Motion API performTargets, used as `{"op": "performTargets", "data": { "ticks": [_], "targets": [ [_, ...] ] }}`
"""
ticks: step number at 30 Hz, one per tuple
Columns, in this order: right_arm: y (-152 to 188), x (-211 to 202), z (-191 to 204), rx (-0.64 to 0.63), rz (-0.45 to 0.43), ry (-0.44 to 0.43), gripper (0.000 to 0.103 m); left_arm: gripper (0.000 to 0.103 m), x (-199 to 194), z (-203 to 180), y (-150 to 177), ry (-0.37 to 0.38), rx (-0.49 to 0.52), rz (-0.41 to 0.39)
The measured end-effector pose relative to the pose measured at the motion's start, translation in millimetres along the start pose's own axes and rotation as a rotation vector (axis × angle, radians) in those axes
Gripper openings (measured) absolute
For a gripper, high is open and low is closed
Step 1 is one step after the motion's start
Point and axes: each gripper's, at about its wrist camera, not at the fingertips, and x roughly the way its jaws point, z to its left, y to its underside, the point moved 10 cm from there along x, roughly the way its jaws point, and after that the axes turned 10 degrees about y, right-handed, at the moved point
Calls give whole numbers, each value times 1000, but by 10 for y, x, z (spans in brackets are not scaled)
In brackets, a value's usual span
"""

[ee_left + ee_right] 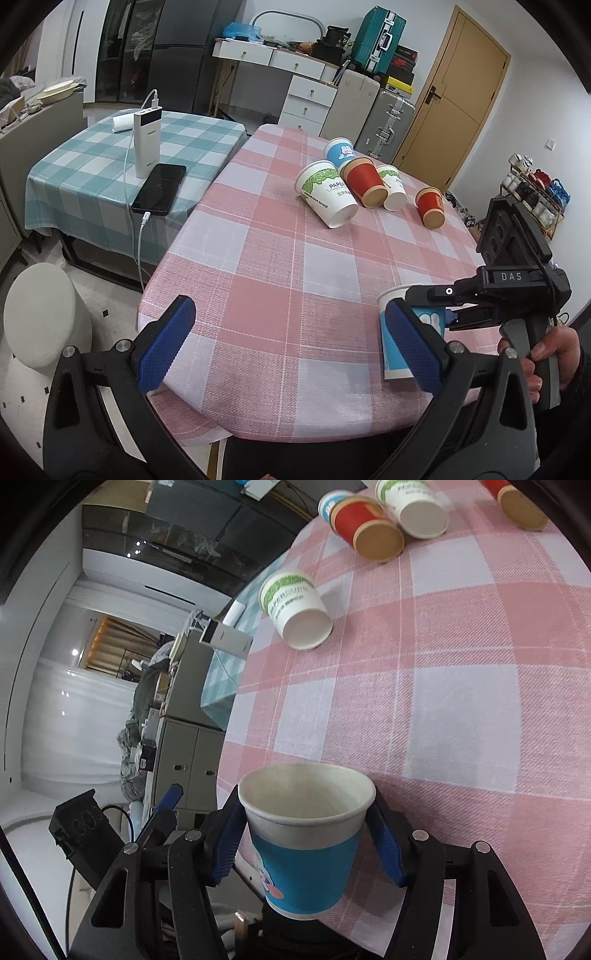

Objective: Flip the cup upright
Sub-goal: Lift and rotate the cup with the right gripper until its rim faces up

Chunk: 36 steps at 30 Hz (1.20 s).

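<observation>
Blue cup (306,849) sits clamped between our right tool's (304,843) pads, mouth up, axis near vertical, above the near bench (461,701) edge (only lowering seems left). Our left tool (291,350) hangs apart, empty, just left.

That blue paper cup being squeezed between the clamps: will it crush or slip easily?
The blue cup is thin paper and looks empty, so probably very light and easily dented if the right gripper squeezes harder. Its tapered sides might let it slide. The cups lying sideways, like the red cup, suggest it rolls readily.
</observation>
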Motion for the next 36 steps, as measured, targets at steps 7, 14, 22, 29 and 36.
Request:
{"op": "performTargets", "data": {
  "ticks": [7, 14, 22, 29, 36],
  "targets": [
    [-215, -391, -273, -49, -178, 46, 64, 103, 172, -204, -91, 7, 42, 34],
    [-521, -784, -589, -115, -350, 156, 64, 103, 502, -572, -168, 21, 97, 72],
    [-920, -1059, -882, -170, -497, 266, 64, 103, 1063, -943, -267, 40, 116, 133],
    [-1155, -1091, -1021, -214, -568, 338, 64, 103, 1519, -1206, -407, 54, 113, 161],
    [-1302, -1018, -1125, -224, -586, 353, 64, 103, 1877, -1339, -527, 62, 110, 186]
  ]
}}
